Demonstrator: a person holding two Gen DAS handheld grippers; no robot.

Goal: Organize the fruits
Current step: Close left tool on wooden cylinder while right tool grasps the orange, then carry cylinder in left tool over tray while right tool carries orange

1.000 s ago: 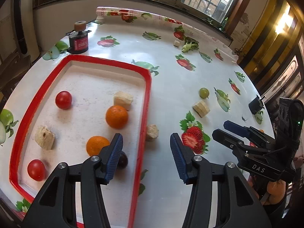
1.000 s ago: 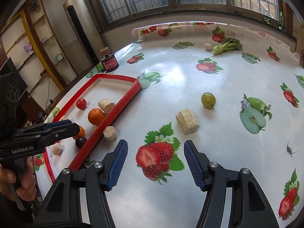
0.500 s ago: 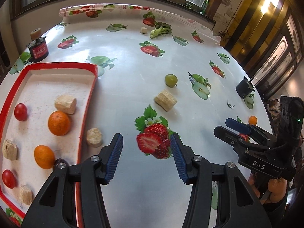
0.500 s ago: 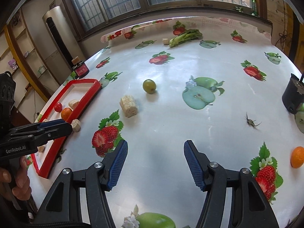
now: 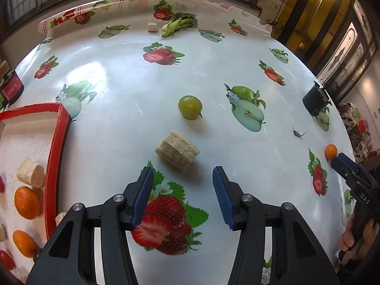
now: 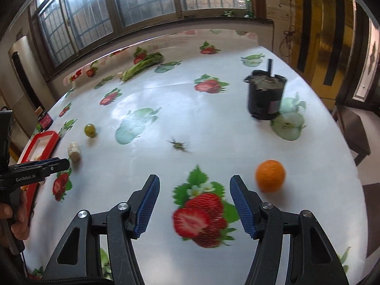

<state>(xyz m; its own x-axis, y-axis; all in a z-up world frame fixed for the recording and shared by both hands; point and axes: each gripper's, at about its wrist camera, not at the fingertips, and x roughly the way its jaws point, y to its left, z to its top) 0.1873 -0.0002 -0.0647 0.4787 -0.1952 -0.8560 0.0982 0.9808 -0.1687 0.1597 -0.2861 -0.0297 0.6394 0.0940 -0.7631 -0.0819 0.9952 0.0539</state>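
Daylight from the windows (image 6: 147, 11), bright overall. White glare streaks on the glossy tablecloth (image 5: 114, 76). Soft short shadows under the fruit. Heavy fisheye bending, dark vignette corners. Left wrist view sharp; right wrist view motion-blurred, printed strawberry (image 6: 201, 218) smeared.

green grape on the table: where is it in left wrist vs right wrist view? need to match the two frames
Left wrist: the green grape lies just above centre, beyond the beige cut chunk.
Right wrist: the green grape is small at mid-left, up and right of the same chunk, right of the red tray corner.
Shared landmark: the black pot, at the right edge in the left wrist view, upper right in the right wrist view.
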